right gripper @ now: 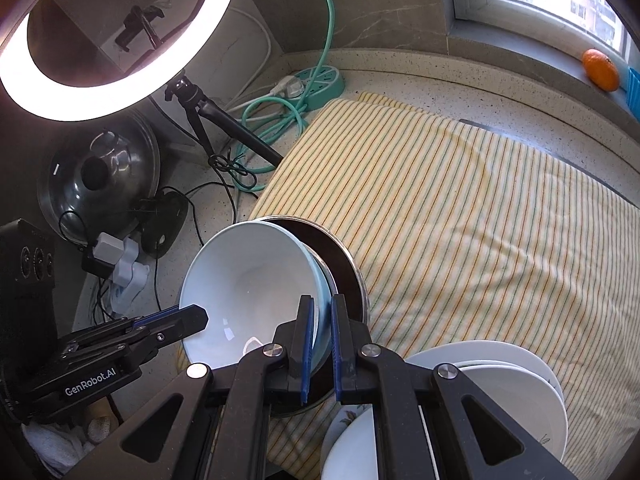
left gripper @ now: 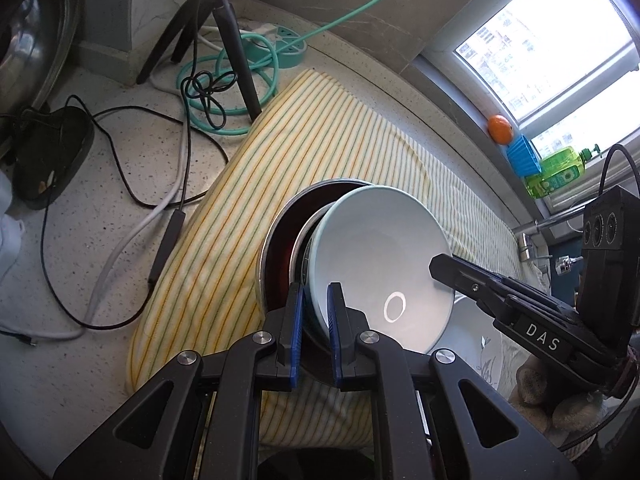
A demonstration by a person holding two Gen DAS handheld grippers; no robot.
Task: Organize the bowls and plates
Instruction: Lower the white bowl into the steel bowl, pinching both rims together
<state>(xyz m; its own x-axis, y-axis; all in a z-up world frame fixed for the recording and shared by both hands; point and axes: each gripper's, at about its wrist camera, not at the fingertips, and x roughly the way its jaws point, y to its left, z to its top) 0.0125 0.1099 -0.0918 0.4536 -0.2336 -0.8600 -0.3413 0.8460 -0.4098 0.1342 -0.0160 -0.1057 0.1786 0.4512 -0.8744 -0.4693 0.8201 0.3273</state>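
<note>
At lower centre of both wrist views, the pale blue bowl (left gripper: 380, 264) is held tilted inside a dark metal-rimmed bowl (left gripper: 280, 240) over the striped cloth (left gripper: 320, 140). The left gripper (left gripper: 313, 332) is clamped on both rims together; the right gripper (right gripper: 320, 344) is clamped on the blue bowl's opposite rim. Two thin edge grips could let the glazed bowl slide or twist free, and dropping it would likely strike the white plates (right gripper: 500, 364) stacked at lower right of the right view.
</note>
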